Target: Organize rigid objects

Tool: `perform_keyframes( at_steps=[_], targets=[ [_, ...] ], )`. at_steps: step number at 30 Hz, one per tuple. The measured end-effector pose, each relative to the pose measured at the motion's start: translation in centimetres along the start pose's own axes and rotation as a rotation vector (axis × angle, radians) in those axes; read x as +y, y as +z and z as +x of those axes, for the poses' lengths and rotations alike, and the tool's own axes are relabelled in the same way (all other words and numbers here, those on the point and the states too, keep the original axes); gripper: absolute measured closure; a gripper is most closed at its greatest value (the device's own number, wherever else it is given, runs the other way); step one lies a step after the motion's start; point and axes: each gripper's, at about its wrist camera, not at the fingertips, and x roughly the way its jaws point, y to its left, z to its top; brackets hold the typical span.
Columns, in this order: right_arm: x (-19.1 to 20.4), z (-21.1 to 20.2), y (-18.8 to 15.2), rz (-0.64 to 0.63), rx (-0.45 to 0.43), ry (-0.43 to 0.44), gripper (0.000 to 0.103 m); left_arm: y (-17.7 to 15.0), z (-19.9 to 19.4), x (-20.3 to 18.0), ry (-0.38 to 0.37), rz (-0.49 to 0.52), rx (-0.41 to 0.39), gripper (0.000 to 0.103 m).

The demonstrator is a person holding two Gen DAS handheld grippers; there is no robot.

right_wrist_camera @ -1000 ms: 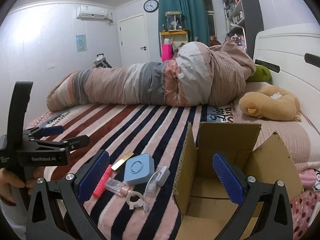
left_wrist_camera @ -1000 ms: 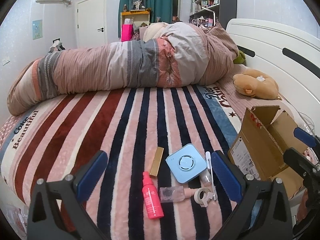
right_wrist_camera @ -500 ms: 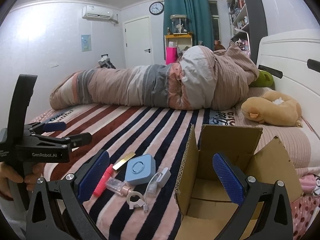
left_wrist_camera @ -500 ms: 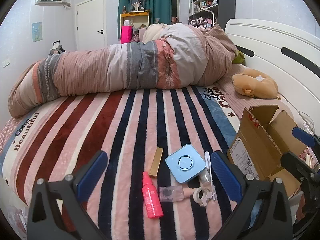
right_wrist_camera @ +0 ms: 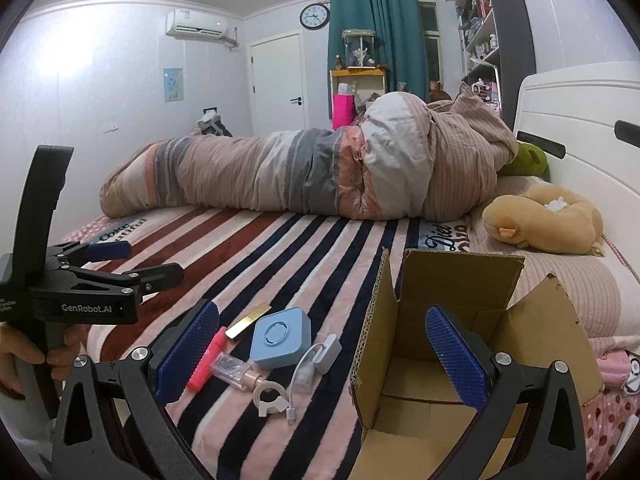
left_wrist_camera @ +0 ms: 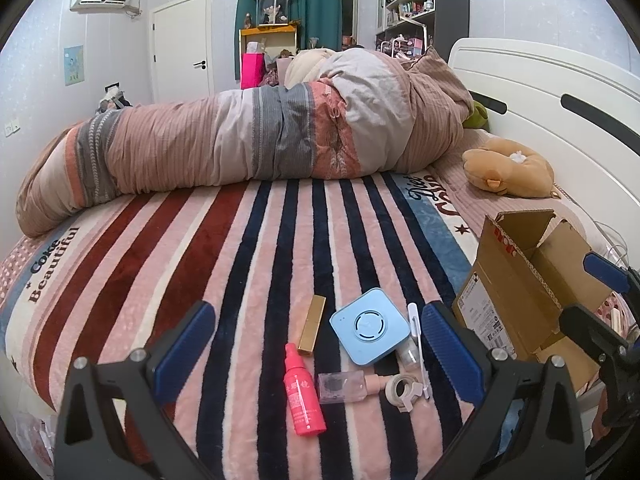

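The left gripper (left_wrist_camera: 318,350) is held low over the near edge of the striped blanket (left_wrist_camera: 224,248), level and pointing toward the bed's far side. Its blue-padded fingers (left_wrist_camera: 186,338) are spread wide and hold nothing. In the right wrist view the same tool appears at 9 o'clock, gripped from below by a hand (right_wrist_camera: 24,360) around its upright black handle.

Between the spread fingers, left to right in the left wrist view:
- Pink spray bottle (left_wrist_camera: 303,394), lying flat, cap toward 12 o'clock.
- Gold tube (left_wrist_camera: 312,325), lying just beyond the bottle at 12 o'clock of it.
- Clear small bottle (left_wrist_camera: 344,387), on its side, just right of the pink bottle.
- Blue square device (left_wrist_camera: 370,325), flat, at 12 o'clock of the clear bottle.
- White ring clip (left_wrist_camera: 404,390), beside the clear bottle's neck.
- White cable with plug (left_wrist_camera: 416,340), running along the device's right edge.

The cardboard box (left_wrist_camera: 520,292) stands at 3 o'clock of this group, near it, flaps open.

The right gripper (right_wrist_camera: 322,354) hovers above the box's near left corner, level and facing the same way. Its fingers (right_wrist_camera: 456,354) are also spread wide and empty: the right finger is over the box opening, the left over the pink bottle. The box interior that shows is bare cardboard.
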Motion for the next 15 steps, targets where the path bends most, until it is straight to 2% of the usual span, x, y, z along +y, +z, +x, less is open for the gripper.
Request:
perform_keyframes(
  at_steps=[11,15],
  targets=[
    [0.07,0.03,-0.07,-0.007,0.009,-0.009,0.0,-0.03,-0.12,0.28,-0.013,-0.009,-0.002,0.0],
    [0.23,-0.11,-0.17,-0.012,0.015,-0.026,0.0,-0.09,0.39,0.75,-0.049,-0.016,0.001,0.0]
  ],
)
